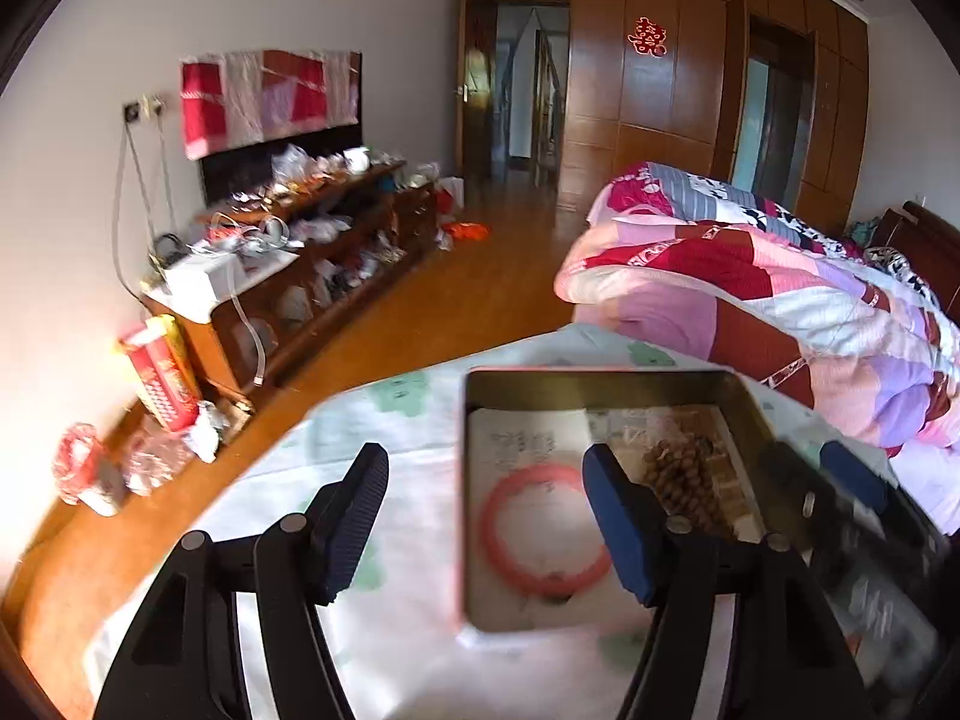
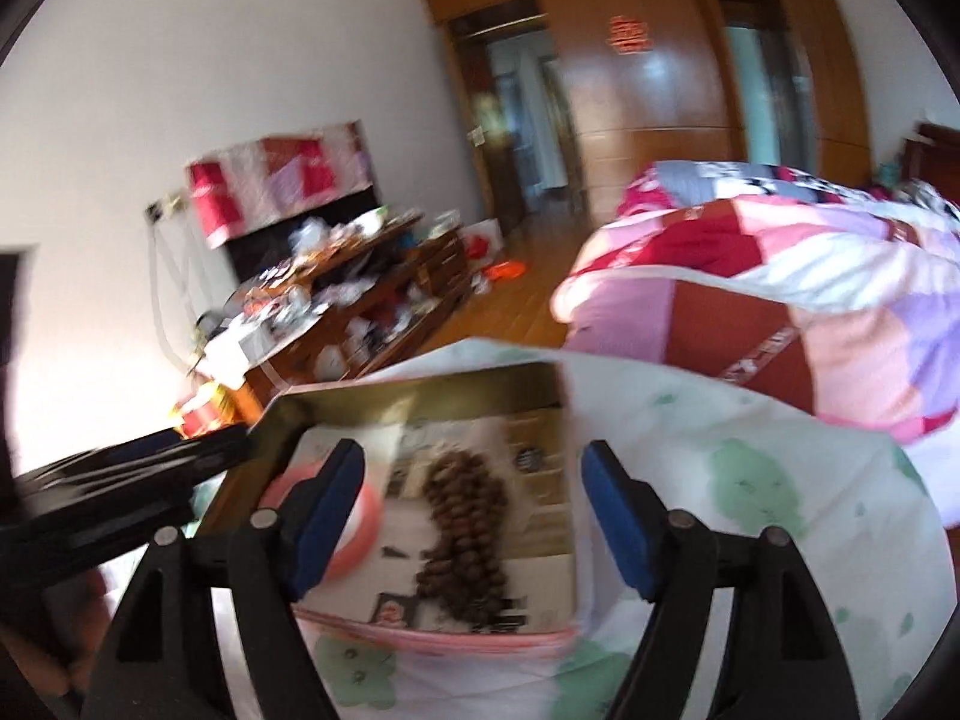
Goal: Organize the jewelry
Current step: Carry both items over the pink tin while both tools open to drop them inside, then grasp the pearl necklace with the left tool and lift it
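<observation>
An open metal tin [image 1: 606, 387] with pink outer walls sits on a white cloth with green prints [image 1: 414, 396]. Inside lie a red bangle [image 1: 543, 531] on the left and a brown bead bracelet [image 1: 684, 474] on the right. My left gripper [image 1: 486, 516] is open and empty, hovering over the tin's left edge. In the right wrist view the tin [image 2: 420, 396] holds the bead bracelet [image 2: 465, 531] and the bangle [image 2: 360, 531]. My right gripper [image 2: 474, 519] is open and empty above the beads. The left gripper also shows there, at the left edge [image 2: 120, 474].
A folded pink, red and purple quilt [image 1: 780, 300] lies on the bed to the right. A cluttered wooden cabinet [image 1: 312, 252] stands along the left wall, with bags on the wooden floor [image 1: 456, 300] beside it. Wooden wardrobe doors [image 1: 654, 78] fill the back.
</observation>
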Demonstrator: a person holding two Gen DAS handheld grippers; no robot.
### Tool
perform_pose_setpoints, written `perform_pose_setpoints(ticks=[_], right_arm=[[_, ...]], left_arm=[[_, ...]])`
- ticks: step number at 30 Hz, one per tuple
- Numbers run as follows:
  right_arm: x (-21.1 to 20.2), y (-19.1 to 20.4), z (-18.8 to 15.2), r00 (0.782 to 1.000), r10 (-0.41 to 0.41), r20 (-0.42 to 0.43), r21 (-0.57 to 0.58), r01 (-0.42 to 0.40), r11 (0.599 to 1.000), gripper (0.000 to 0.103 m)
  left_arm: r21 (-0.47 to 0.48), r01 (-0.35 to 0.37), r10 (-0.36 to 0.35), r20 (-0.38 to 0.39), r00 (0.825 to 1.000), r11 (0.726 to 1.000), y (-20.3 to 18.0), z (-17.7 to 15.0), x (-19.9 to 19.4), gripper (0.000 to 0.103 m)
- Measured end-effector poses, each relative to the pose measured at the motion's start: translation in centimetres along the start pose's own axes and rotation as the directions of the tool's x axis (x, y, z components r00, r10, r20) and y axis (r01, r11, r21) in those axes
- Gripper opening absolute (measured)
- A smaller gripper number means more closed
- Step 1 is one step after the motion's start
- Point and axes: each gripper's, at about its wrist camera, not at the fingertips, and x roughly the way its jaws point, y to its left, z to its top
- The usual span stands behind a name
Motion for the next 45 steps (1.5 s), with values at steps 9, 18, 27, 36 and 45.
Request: perform_pose_setpoints(ticks=[9, 18, 27, 36, 45], right_arm=[[-1.7, -1.2, -0.5, 0.998, -0.018, -0.063, 0.080, 0.023, 0.996, 0.078], [-6.0, 0.1, -3.4, 0.997, -0.021, -0.069, -0.012, 0.020, 1.000, 0.078], [-7.5, 0.5, -5.3, 0.994, 0.002, -0.109, -0.021, -0.004, 1.000, 0.078], [-9.1, -1.5, -5.8, 0.994, 0.030, -0.105, 0.080, -0.022, 0.997, 0.075], [-10.4, 0.3, -6.8, 0.988, 0.077, -0.136, 0.008, -0.077, 0.997, 0.058]], left_arm=[[-0.069, 0.009, -0.008, 0.018, 1.000, 0.998, 3.1, -4.7, -5.5, 0.068], [-0.180, 0.054, -0.052, 0.014, 0.999, 0.982, 4.4, -9.0, -8.0, 0.068], [-0.145, 0.072, -0.076, -0.024, 0.997, 0.987, 3.7, -12.8, -9.9, 0.068], [-0.054, 0.153, -0.156, -0.040, 0.987, 0.987, 1.7, -15.0, -11.4, 0.067], [-0.019, 0.275, -0.276, -0.095, 0.956, 0.961, -0.4, -16.0, -11.2, 0.028]])
